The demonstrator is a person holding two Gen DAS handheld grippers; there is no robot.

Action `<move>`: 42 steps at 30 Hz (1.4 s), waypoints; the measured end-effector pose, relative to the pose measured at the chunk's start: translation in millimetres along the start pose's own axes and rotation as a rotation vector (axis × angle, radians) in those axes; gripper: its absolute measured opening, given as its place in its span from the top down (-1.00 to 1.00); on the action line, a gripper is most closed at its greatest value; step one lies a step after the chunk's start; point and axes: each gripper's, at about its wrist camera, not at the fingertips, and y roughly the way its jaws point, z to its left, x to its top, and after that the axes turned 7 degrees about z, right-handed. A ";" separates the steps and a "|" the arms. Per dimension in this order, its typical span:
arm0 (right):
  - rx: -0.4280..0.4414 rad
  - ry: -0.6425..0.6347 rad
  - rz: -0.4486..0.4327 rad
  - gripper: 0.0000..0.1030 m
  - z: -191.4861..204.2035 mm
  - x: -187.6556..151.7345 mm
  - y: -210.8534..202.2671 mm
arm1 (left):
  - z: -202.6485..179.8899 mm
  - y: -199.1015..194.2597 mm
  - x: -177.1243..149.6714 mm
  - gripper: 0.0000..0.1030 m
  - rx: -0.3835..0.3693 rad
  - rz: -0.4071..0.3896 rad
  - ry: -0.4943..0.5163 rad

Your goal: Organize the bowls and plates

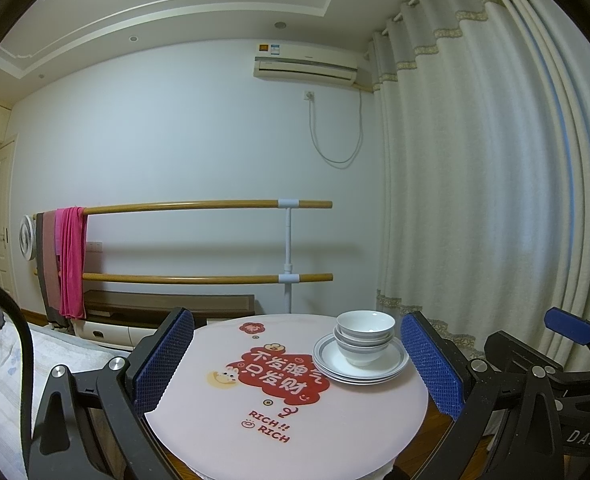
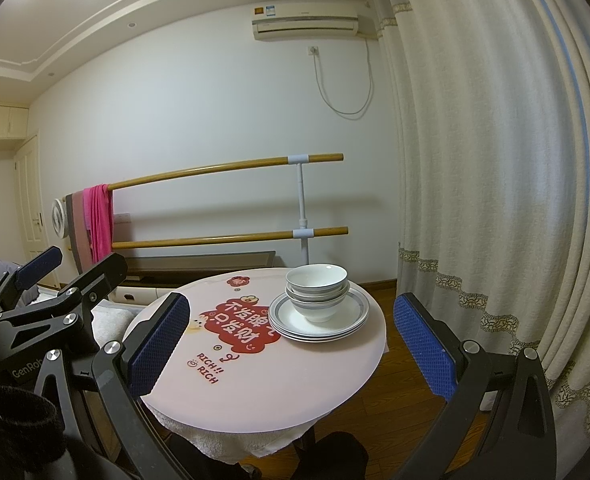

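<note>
A stack of white bowls (image 1: 363,336) with grey rims sits nested on a stack of white plates (image 1: 391,364) at the far right of a small round table (image 1: 255,420) covered with a pink printed mat. In the right wrist view the bowls (image 2: 317,290) and plates (image 2: 351,312) sit the same way on the table (image 2: 275,392). My left gripper (image 1: 297,364) is open and empty, held back from the table. My right gripper (image 2: 293,344) is open and empty, also short of the stack. The right gripper also shows at the right of the left wrist view (image 1: 555,360).
A two-rail wooden barre (image 1: 199,208) with pink and brown cloths stands against the far wall. Long white curtains (image 1: 495,200) hang at the right. A bed edge (image 1: 7,360) lies at the left. A dark low cabinet (image 2: 199,264) sits behind the table.
</note>
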 end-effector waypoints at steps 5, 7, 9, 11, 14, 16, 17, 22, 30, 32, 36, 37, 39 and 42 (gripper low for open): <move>0.000 -0.001 0.001 -1.00 0.0 -0.1 -0.3 | 0.0 0.3 0.1 -0.99 0.001 0.000 0.001; -0.001 0.000 0.000 -1.00 0.1 -0.2 -0.4 | 0.1 0.5 -0.7 -0.99 0.001 0.001 0.001; 0.000 0.000 0.001 -1.00 0.1 -0.1 -0.4 | 0.7 0.5 -0.6 -0.99 0.001 0.000 0.004; 0.000 0.000 0.001 -1.00 -0.1 0.4 -0.2 | 0.2 0.4 -0.9 -0.99 0.001 0.001 0.003; 0.000 0.001 0.000 -1.00 0.3 -1.3 -0.5 | 0.4 0.3 -0.8 -0.99 0.001 0.000 0.003; 0.000 0.000 0.001 -1.00 0.0 -0.7 -0.1 | 0.5 0.1 -0.8 -0.99 0.001 -0.001 0.004; 0.000 0.001 0.001 -1.00 0.1 -1.1 -0.3 | 0.5 0.0 -0.8 -0.99 0.001 -0.001 0.004; 0.000 0.001 0.002 -1.00 0.2 -1.4 -0.8 | 0.8 -0.4 -0.8 -0.99 0.001 0.000 0.005; 0.001 0.001 0.002 -1.00 0.0 -0.9 -0.7 | 1.7 -1.0 -0.6 -0.99 0.001 0.001 0.006; 0.000 0.002 0.003 -1.00 0.5 -2.1 0.0 | 2.2 -1.1 -0.4 -0.99 0.000 0.002 0.006; 0.000 0.002 0.003 -1.00 1.1 -3.2 0.0 | 2.4 -1.6 -1.0 -0.99 0.000 0.002 0.006; 0.000 0.003 0.004 -1.00 1.7 -4.4 0.2 | 2.6 -1.7 -0.9 -0.99 0.000 0.002 0.006; 0.000 0.003 0.004 -1.00 2.3 -5.3 -0.5 | 2.4 -1.7 -0.9 -0.99 0.000 0.002 0.007; 0.001 0.003 0.004 -1.00 1.5 -4.1 0.1 | 3.2 -2.3 -1.1 -0.99 0.000 0.003 0.007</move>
